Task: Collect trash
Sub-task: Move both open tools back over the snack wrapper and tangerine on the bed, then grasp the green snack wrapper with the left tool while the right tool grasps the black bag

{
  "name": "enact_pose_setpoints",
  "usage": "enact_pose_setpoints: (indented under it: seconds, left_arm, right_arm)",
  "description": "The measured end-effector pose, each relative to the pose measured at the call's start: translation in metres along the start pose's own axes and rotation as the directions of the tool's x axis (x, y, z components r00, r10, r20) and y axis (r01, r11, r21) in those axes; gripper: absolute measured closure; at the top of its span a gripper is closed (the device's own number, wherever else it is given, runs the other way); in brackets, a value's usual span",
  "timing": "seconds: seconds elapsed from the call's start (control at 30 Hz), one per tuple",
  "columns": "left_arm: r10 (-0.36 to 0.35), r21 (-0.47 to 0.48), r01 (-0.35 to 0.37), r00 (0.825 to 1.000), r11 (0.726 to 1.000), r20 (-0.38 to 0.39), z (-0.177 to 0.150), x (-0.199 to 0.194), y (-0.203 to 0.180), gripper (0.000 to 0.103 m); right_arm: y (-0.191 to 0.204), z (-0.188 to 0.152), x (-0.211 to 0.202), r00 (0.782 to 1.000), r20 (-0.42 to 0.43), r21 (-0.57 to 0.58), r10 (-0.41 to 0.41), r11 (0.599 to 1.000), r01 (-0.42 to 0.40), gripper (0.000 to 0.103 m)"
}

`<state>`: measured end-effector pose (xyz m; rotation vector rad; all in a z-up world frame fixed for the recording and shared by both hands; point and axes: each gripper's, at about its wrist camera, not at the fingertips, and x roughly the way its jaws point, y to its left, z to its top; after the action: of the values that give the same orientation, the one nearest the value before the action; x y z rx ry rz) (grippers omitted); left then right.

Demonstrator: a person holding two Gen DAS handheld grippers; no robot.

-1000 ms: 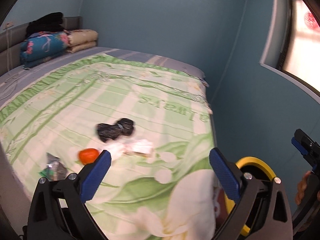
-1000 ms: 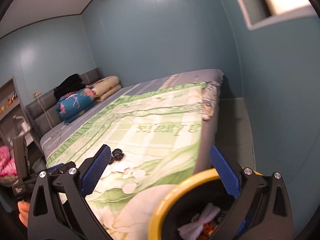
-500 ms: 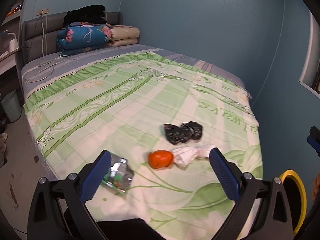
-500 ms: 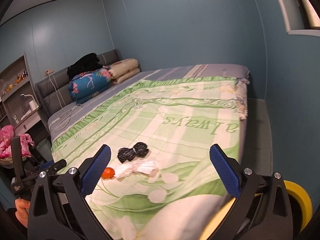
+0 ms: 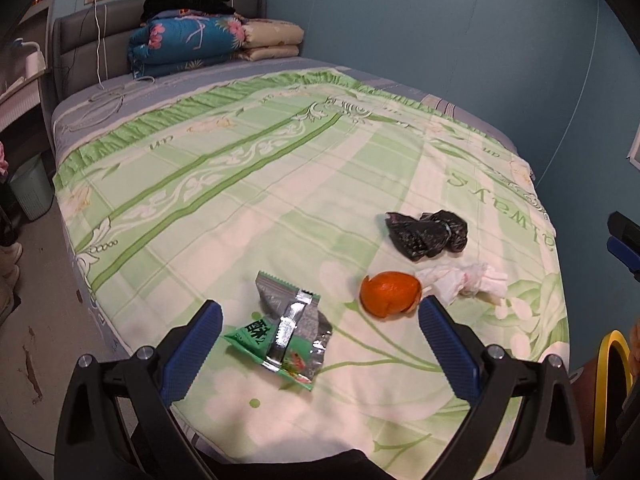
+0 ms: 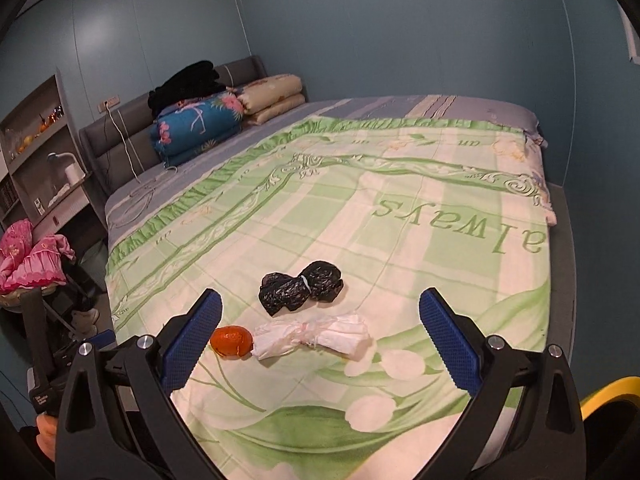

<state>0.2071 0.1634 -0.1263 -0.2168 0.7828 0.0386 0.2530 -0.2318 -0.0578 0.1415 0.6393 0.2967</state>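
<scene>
Trash lies on the green bedspread (image 5: pixel 280 184) near the foot of the bed. A green and silver snack wrapper (image 5: pixel 286 330) lies between the fingers of my open left gripper (image 5: pixel 320 320). An orange peel (image 5: pixel 390 293), a crumpled white tissue (image 5: pixel 464 282) and a knotted black bag (image 5: pixel 426 233) lie to its right. In the right wrist view the peel (image 6: pixel 232 341), tissue (image 6: pixel 316 334) and black bag (image 6: pixel 300 286) lie in front of my open, empty right gripper (image 6: pixel 320 320). The yellow-rimmed bin (image 5: pixel 612 392) stands on the floor at the right; its rim also shows in the right wrist view (image 6: pixel 608 394).
Folded blankets (image 5: pixel 208 44) and black clothes are stacked at the grey headboard (image 5: pixel 80 40). A white cable (image 5: pixel 108 96) lies on the mattress. A pale green basket (image 5: pixel 30 188) and shoes stand on the floor at the left. Shelves (image 6: pixel 36 148) and pink clothes (image 6: pixel 28 256) are at the left.
Both grippers swung left from the bin toward the bed and closer to the trash. The wrapper now lies between the left fingers, and the bin has slid to the frame edges.
</scene>
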Motion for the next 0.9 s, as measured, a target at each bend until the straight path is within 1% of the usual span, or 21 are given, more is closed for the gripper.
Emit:
enact_pose_setpoints:
  seconds: [0.27,0.43,0.5,0.63,0.83,0.9]
  left_arm:
    - [-0.007,-0.029,0.005,0.998,1.0,-0.067,-0.008,0.032,0.019,0.008]
    - [-0.017,-0.035,0.014,0.996,0.999,-0.093,-0.009,0.044,0.027,0.008]
    - [-0.025,-0.041,0.021,0.994,0.999,-0.104,-0.008,0.048,0.03,0.008]
    - [-0.039,-0.049,0.034,0.992,0.998,-0.12,-0.008,0.056,0.034,0.008]
    - [-0.065,-0.062,0.057,0.987,0.996,-0.149,-0.008,0.071,0.039,0.008]
    - [-0.074,-0.068,0.064,0.984,0.996,-0.16,-0.008,0.078,0.039,0.008]
  right_arm:
    - [0.016,0.001,0.067,0.997,-0.076,0.001,-0.01,1.0,0.01,0.008]
    - [0.025,0.001,0.109,0.993,-0.115,-0.012,-0.022,1.0,0.021,0.008]
    - [0.029,0.001,0.132,0.989,-0.142,-0.024,-0.032,0.999,0.029,0.008]
    - [0.032,0.001,0.16,0.983,-0.178,-0.026,-0.038,0.999,0.034,0.008]
    - [0.033,0.002,0.203,0.972,-0.224,-0.036,-0.072,0.997,0.066,0.008]
    - [0.03,0.002,0.219,0.966,-0.239,-0.042,-0.096,0.995,0.088,0.008]
